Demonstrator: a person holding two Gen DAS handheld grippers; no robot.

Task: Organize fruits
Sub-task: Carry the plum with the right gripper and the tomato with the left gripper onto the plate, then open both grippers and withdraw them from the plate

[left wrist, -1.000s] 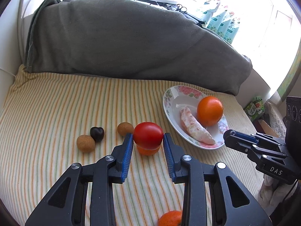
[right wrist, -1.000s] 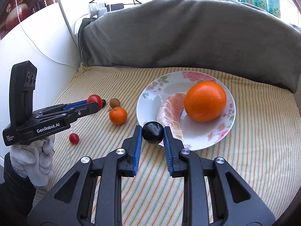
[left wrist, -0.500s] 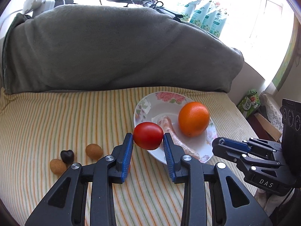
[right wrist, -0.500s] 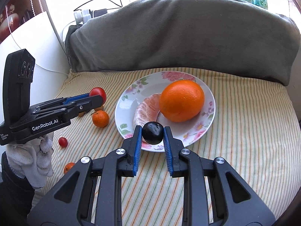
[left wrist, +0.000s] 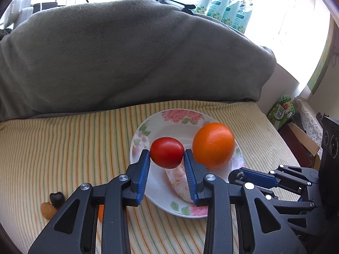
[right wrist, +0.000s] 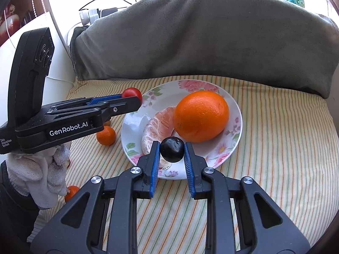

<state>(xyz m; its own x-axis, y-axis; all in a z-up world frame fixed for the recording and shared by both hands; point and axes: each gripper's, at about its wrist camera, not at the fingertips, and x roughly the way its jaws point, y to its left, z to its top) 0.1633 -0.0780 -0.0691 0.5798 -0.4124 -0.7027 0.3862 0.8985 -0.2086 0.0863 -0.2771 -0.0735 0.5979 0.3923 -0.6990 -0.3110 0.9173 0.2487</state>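
1. Red tomato [left wrist: 167,155] clamped between blue-padded fingers [left wrist: 143,173] of left gripper [left wrist: 167,158], held in the air over near-left part of floral plate [left wrist: 148,127].
2. Black plum [right wrist: 172,149] pinched in right gripper [right wrist: 172,151], fingers [right wrist: 154,165] closed on its sides, hanging over front rim of plate [right wrist: 235,110].
3. On plate: big orange [right wrist: 201,116] toward the right, peeled citrus segment [right wrist: 156,124] touching its left side.
4. Seen from right wrist, left gripper [right wrist: 129,99] at plate's left edge, tomato [right wrist: 132,93] poking out at tip; white-gloved left hand [right wrist: 40,169] under the handle.
5. Seen from left wrist, right gripper [left wrist: 237,174] low at right, just beside plate's right rim, dark fruit barely visible at tip.
6. Striped yellow cloth [left wrist: 74,148] under everything; surface beneath not identifiable.
7. Loose on cloth left of plate: small mandarin [right wrist: 106,135], second small orange fruit [right wrist: 72,191] partly behind glove.
8. Far left in left view: dark heart-shaped fruit [left wrist: 56,198] touching a tan round fruit [left wrist: 47,210].
9. Grey blanket [left wrist: 127,53] heaped behind cloth; green-white pouches [left wrist: 224,10] by the window beyond.
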